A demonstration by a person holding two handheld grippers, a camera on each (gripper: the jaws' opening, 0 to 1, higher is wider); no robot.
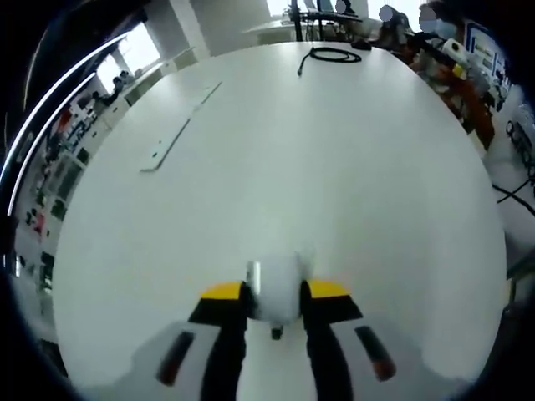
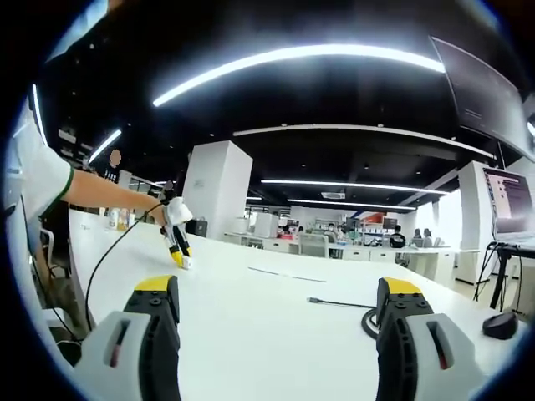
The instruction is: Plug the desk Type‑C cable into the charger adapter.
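- Left tongs (image 1: 276, 299) closed on the adapter (image 1: 276, 288), a white block pinched between the two jaws and held low over the white desk (image 1: 334, 167).
- In the right gripper view the same left tongs (image 2: 181, 261) show far off at the desk's left side, tips down at the surface, a person's hand (image 2: 170, 213) on the grip; a thin dark lead trails from that unit toward the desk edge (part of the rig, I judge, not the task cable).
- Right tongs (image 2: 276, 309) wide apart, nothing between the jaws.
- Cable (image 2: 343, 303) lies loose on the desk: plug end pointing left, the rest coiled just behind the right jaw in the right gripper view. In the left gripper view the cable (image 1: 330, 55) sits at the far end of the desk, well apart from the adapter.
- A pale flat strip (image 1: 180, 129) lies on the desk to the left, clear of both.
- Progress, as I read it: adapter is secured, so one half of the job is in hand. Cable not yet grasped, plug not yet brought to the port.
- Left to do: right tongs take the plug end, carry it across, line it up with the adapter's socket (the socket face can't be made out here), push in.
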